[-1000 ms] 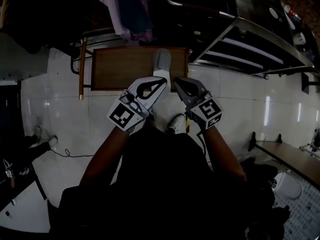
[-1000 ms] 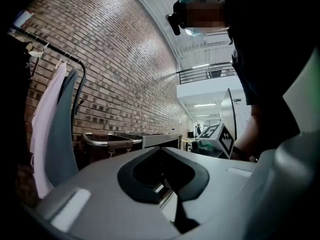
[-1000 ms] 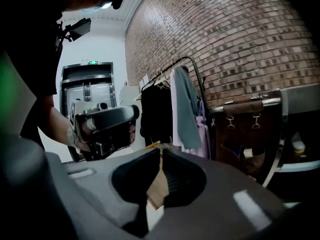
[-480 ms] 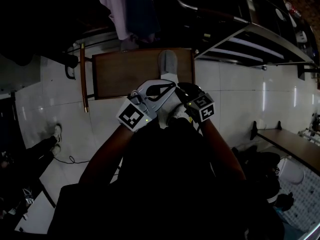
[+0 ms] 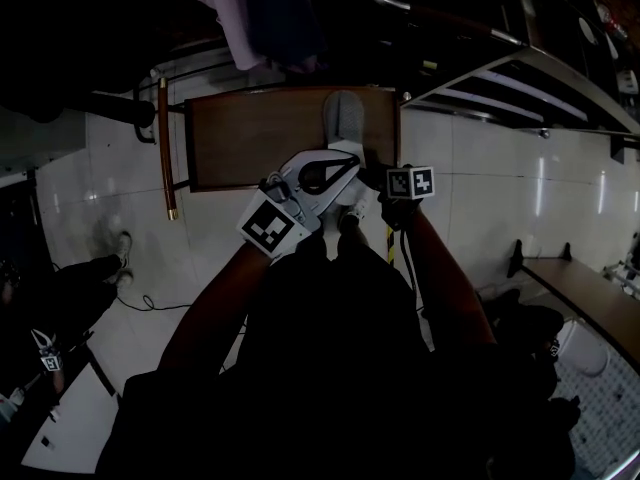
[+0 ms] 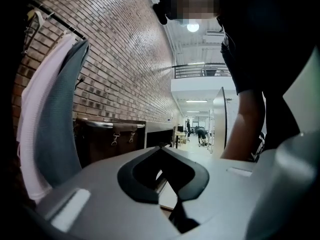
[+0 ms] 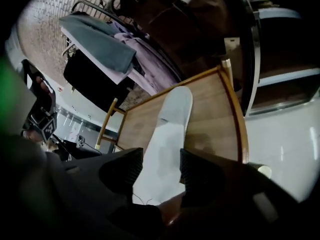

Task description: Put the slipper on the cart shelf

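Left to right, head view. Pale glossy floor tiles (image 5: 90, 188) fill the left of the field. A rectangular wooden desk (image 5: 250, 138) with a raised rim stands at centre. The left tool (image 5: 352, 163) reaches over its near edge with its jaws together and nothing between them; the left gripper view confirms the closed tips. It takes no part in the grasp.

The slipper (image 5: 342, 123), pale grey, lies flat on the right part of the desk, its long axis running away from the person. It is not yet on the cart.

The right tool (image 7: 157, 166) points steeply down at the slipper's near end. Its jaws have just been opening and stand well apart. The slipper shows between them, and the pads do not appear to press on it.

Step in hand, as judged: the approach for pick-up. The next move calls for the jaws to straddle the near end of the slipper and close on it. A lift and a carry to the right would follow.

The cart (image 5: 520, 78), a dark metal frame with tiered shelves, stands at upper right, just beyond the desk's right edge. Its shelves look free to receive the slipper.

Room: garments (image 5: 250, 18) hang above the far edge of the desk. A brick wall (image 6: 125, 59) shows in the left gripper view. Lighting is dim.
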The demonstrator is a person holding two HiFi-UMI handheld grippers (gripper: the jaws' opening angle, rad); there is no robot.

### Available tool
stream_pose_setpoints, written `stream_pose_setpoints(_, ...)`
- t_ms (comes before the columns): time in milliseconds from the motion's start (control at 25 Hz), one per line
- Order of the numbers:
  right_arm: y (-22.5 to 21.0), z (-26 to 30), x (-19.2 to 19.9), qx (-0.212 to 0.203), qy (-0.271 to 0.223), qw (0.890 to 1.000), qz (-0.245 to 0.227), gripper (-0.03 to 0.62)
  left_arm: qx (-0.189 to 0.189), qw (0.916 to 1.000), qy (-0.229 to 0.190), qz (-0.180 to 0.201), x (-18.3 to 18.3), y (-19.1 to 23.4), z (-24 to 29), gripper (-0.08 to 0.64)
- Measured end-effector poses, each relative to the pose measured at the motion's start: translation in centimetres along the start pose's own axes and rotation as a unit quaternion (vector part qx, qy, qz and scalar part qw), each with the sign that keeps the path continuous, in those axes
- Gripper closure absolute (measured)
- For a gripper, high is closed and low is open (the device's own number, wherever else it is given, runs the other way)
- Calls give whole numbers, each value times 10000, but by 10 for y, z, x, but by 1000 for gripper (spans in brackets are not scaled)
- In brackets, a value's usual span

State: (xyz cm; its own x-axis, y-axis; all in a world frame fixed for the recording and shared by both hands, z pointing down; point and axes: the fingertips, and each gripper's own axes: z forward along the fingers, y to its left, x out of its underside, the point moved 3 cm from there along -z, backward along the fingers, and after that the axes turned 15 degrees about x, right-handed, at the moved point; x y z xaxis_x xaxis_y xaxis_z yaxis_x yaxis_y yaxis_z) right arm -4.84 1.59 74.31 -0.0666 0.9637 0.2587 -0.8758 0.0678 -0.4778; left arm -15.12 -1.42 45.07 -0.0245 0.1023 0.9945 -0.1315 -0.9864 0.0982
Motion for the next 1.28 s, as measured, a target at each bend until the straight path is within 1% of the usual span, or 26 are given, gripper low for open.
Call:
stream_pose_setpoints(160,-19,23,11,106,481,9988,-33,371,-6,9999,98,115,6,8,11,557)
stream_pose_setpoints(280,-23,36,17,-151,714,9973,94,371,8,9998,154,136,10,7,17,557)
stream_pose_setpoints(400,-20,44,21,-366,904,9952,124,371,-38,9998,171,122,14,7,18,557)
stream_pose_setpoints(600,-12,58,22,-617,1087,9921,32,371,-247,9995,162,-151,24,8,14,557)
stream_pose_setpoints(680,-8,65,21,-643,1073,9921,3,371,-315,9991,172,-229,27,8,10,557)
stream_pose_setpoints(800,-8,72,19,-517,1042,9932,-39,382,-441,9981,154,-396,33,8,5,557)
stream_pose_setpoints(840,-6,74,19,-537,1043,9931,-44,397,-487,9976,150,-462,35,8,3,557)
stream_pose_setpoints(880,-3,75,20,-587,1052,9927,-29,429,-529,9971,148,-525,36,7,1,557)
stream_pose_setpoints(960,2,75,20,-709,1052,9919,86,471,-594,9962,142,-620,40,7,-3,557)
stream_pose_setpoints(1080,9,72,18,-886,930,9913,272,506,-644,9954,147,-691,43,9,-9,557)
stream_pose_setpoints(1160,14,65,15,-908,772,9927,162,518,-644,9954,174,-686,44,9,-13,557)
stream_pose_setpoints(1280,22,47,8,-812,435,9955,-210,525,-641,9954,186,-689,43,7,-17,557)
